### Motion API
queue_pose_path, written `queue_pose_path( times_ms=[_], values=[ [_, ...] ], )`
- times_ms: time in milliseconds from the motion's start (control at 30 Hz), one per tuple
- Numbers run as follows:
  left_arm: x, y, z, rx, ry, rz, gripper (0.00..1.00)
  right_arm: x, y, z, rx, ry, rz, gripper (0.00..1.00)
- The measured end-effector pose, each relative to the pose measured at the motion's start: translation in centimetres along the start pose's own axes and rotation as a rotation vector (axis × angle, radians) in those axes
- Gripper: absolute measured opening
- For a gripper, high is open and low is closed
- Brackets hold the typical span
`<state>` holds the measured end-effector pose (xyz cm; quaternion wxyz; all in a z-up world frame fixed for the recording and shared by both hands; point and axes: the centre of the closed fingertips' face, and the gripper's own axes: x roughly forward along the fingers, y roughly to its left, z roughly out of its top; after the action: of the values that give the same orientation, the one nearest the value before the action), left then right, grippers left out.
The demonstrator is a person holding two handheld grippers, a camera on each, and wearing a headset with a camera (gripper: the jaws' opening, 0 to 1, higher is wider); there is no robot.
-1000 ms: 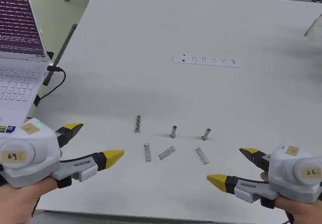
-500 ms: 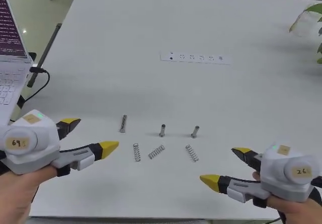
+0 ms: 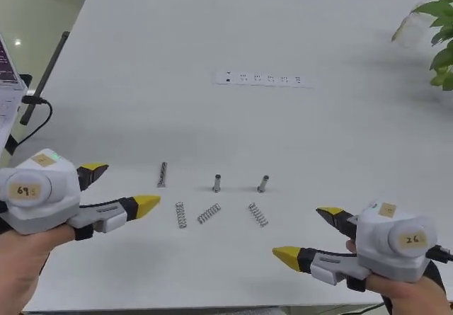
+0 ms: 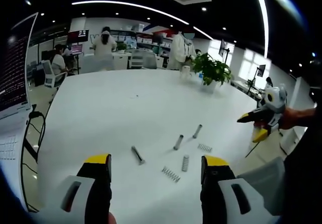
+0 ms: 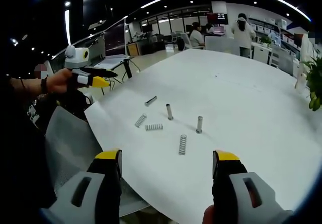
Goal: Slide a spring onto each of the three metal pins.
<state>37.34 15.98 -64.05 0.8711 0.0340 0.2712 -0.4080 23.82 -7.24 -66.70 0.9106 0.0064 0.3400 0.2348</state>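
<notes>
Though slid leftward across the head view since a second ago, not moved in fact: only a turn of the camera, bringing a plant in at the far right corner and pushing the laptop almost off the left edge. Shows three springs loose in a row near the front edge of the surface, just in front of the three pins. None threaded, so task judged not begun. Left pin apparently on its side, other two upright. Left gripper seemingly eased a little nearer that pin, fingers spread and empty. Right gripper by the front edge, likewise spread and empty. Power strip mid-surface, well apart.

In the left gripper view: fingers wide apart, springs and pins just ahead, right gripper off to the side.

In the right gripper view: fingers parted, same springs and pins ahead, left gripper beyond. Nothing blocking either reach. Likely snag only the fallen pin, probably needing steadying first.
</notes>
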Motion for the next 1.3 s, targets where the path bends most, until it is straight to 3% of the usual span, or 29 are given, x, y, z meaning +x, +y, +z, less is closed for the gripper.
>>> queue_pose_path(
  times_ms=[267, 1033, 1300],
  values=[
    [1.3, 0.7, 0.3, 0.003, 0.012, -0.005, 0.67, 0.0, 0.0, 0.1, 0.004, 0.000, 0.001, 0.72],
    [6.0, 0.9, -0.5, 0.042, 0.069, -0.059, 0.65, -0.4, -0.5, 0.1, 0.013, 0.002, -0.006, 0.71],
    [8.0, 0.9, -1.8, 0.029, 0.091, -0.067, 0.62, -0.5, -0.4, -0.2, 0.012, 0.008, -0.004, 0.71]
  ],
)
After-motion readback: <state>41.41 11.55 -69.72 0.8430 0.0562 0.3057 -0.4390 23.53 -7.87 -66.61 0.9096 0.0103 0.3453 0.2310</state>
